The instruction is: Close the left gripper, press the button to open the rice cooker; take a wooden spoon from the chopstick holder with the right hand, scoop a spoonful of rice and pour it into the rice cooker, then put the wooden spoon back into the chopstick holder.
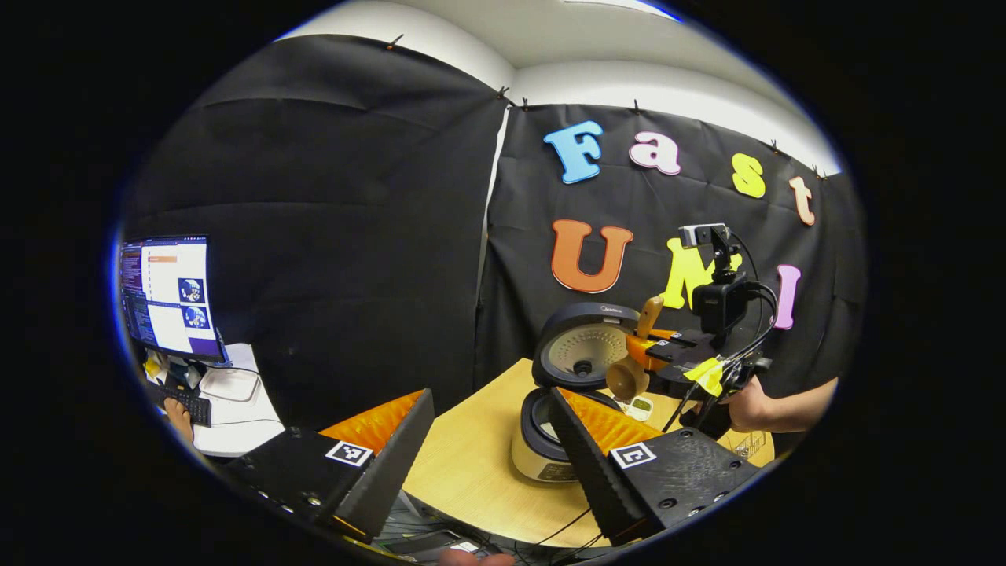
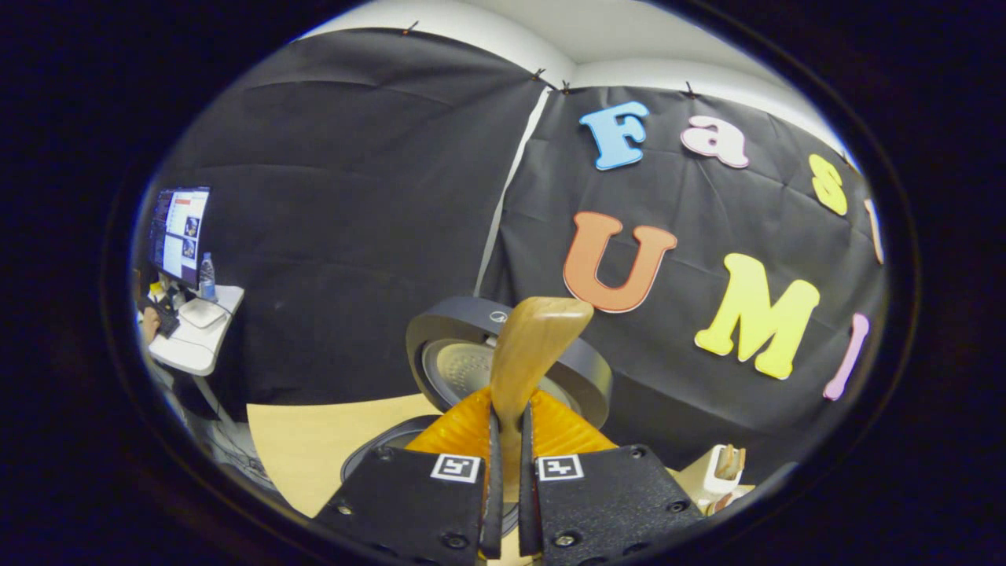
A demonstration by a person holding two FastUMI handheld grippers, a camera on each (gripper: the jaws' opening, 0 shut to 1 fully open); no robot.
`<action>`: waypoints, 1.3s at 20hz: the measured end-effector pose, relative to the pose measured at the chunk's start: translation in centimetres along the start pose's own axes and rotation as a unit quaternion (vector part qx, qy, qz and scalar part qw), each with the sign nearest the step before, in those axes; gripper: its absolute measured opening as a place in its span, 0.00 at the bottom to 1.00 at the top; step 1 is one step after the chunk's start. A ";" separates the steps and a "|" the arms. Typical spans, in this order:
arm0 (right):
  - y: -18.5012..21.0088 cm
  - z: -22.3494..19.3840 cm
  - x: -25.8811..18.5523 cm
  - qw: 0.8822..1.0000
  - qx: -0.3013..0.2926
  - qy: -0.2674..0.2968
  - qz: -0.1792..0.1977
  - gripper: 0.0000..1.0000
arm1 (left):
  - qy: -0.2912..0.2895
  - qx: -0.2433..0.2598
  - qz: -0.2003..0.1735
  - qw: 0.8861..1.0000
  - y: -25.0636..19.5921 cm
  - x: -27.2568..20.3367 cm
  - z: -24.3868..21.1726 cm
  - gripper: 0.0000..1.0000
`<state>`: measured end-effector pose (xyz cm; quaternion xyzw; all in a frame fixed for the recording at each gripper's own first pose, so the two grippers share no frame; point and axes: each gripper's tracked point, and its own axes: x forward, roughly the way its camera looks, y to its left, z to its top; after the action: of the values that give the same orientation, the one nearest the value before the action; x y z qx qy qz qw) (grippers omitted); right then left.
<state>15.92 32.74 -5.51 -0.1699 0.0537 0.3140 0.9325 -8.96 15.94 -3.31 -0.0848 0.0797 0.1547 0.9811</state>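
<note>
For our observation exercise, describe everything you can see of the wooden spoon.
The wooden spoon looks like smooth, light brown wood, with a flat handle that widens to a rounded end and a round bowl. The right gripper clamps the handle between its jaws. In the left gripper view the bowl hangs low beside the open rice cooker, its lid raised. Whether it holds rice cannot be told.

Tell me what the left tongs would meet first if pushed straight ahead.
Most likely the open rice cooker, sitting ahead and right of the left tongs on the table; depth is unclear, so they could pass left of it.
</note>
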 end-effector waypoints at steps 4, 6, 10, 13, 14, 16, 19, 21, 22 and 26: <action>-1.2 1.3 -1.3 0.998 0.060 -0.009 0.000 0.13 | -0.002 0.001 -0.013 1.000 -1.6 0.0 0.3 0.95; -2.2 2.1 -2.7 0.994 0.105 -0.013 0.001 0.13 | -0.001 0.003 -0.019 1.000 -2.5 0.0 0.4 0.95; -5.5 2.6 -6.6 0.984 0.178 -0.017 -0.010 0.13 | 0.007 0.006 -0.031 0.999 -4.4 0.3 -0.1 0.95; -9.1 1.8 -9.8 0.977 0.211 -0.018 -0.034 0.13 | 0.006 0.005 -0.046 0.999 -6.2 0.5 0.0 0.95; -10.6 1.3 -10.9 0.974 0.220 -0.018 -0.045 0.13 | 0.006 0.005 -0.053 0.999 -7.0 0.7 -0.1 0.95; -13.9 -0.1 -13.4 0.971 0.224 -0.016 -0.077 0.13 | 0.011 0.007 -0.070 0.997 -8.5 1.1 -0.4 0.95; -18.5 -3.1 -17.0 0.967 0.219 -0.006 -0.127 0.13 | 0.008 0.011 -0.100 0.995 -11.3 2.0 -0.3 0.95; -21.8 -5.2 -19.6 0.960 0.227 0.001 -0.164 0.13 | 0.008 0.019 -0.113 0.993 -12.7 2.8 -0.5 0.95; -23.5 -6.2 -21.1 0.956 0.230 0.004 -0.184 0.13 | 0.009 0.022 -0.119 0.993 -13.5 3.2 -0.7 0.95; -29.3 -11.4 -25.5 0.934 0.252 0.025 -0.253 0.13 | 0.002 0.041 -0.144 0.989 -16.3 4.9 -0.5 0.95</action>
<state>13.38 -7.50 -2.59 0.0553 0.1093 0.0391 0.9917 0.81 1.96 -2.36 -0.0553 0.0748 0.0079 0.9956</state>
